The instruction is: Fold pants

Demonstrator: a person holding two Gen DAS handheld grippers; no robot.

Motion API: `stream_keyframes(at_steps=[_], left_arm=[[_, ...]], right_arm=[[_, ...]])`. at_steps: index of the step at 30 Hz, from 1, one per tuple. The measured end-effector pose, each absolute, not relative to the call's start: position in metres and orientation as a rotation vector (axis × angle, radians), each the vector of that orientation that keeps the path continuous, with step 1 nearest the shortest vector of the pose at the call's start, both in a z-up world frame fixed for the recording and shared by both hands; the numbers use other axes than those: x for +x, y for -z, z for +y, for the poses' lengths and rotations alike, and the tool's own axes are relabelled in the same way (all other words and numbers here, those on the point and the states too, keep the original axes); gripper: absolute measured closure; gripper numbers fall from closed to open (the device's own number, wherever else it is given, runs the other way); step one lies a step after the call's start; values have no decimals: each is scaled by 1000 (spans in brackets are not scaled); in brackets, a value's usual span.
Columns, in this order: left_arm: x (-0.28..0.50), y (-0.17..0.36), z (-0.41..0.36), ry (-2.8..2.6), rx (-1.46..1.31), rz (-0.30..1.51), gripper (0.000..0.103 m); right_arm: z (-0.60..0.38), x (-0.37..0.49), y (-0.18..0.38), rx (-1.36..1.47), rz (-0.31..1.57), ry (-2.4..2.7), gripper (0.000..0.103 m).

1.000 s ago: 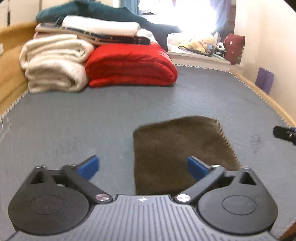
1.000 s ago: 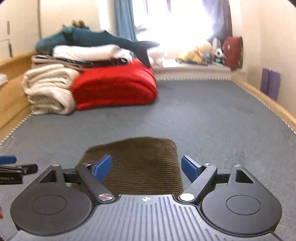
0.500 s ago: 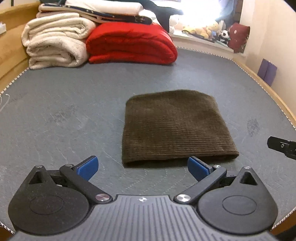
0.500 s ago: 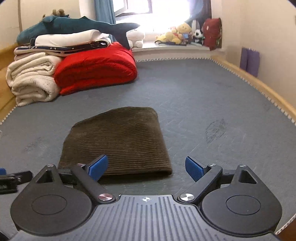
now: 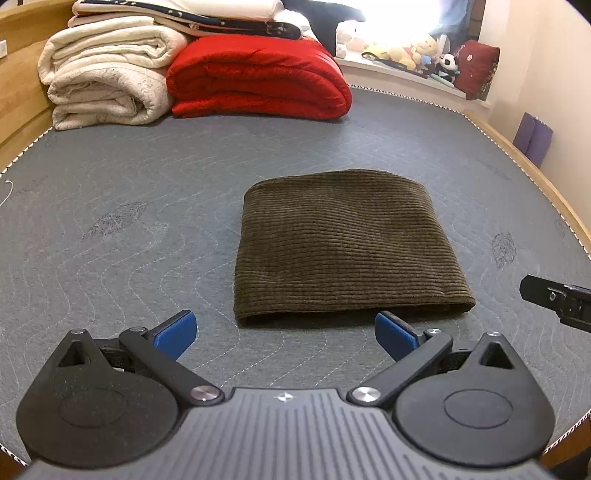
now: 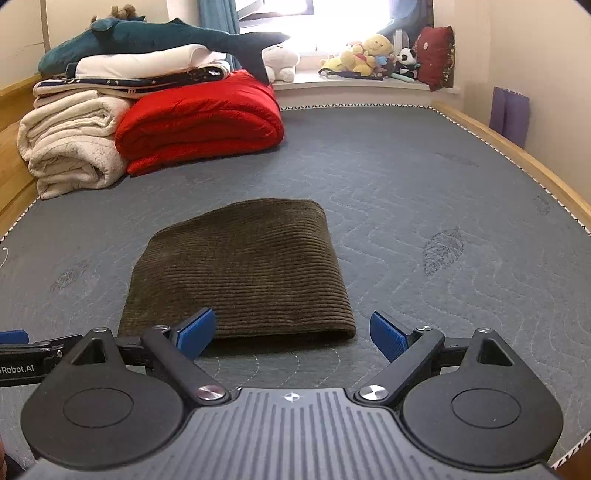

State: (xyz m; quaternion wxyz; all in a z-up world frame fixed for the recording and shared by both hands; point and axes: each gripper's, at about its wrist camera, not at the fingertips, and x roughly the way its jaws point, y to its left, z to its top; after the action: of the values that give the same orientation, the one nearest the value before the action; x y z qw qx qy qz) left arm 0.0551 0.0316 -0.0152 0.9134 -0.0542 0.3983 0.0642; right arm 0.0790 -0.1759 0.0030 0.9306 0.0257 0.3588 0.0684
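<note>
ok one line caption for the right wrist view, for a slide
Open right gripper poised before folded brown corduroy pants on the grey mattress.

The right tongs [image 5: 565, 301] are cut off at the left view's edge; the stuffed shark's [image 5: 325, 11] body lies beyond its top.

Grey quilted mattress [image 5: 155, 229] in a wooden frame [image 6: 509, 147]. Directly on it: folded brown corduroy pants [image 5: 347, 243] mid-surface; at far left end, rolled cream blanket [image 5: 107, 85] touching folded red duvet [image 5: 258, 77].
</note>
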Motion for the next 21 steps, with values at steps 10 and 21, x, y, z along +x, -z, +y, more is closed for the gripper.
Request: stream_keyframes(at_steps=[10, 21], left_arm=[[56, 18, 32, -125, -110, 827, 0], [58, 19, 30, -113, -106, 829, 0]], right_arm=[[-172, 78, -4, 49, 738, -170, 11], [-170, 75, -7, 32, 733, -187, 11]])
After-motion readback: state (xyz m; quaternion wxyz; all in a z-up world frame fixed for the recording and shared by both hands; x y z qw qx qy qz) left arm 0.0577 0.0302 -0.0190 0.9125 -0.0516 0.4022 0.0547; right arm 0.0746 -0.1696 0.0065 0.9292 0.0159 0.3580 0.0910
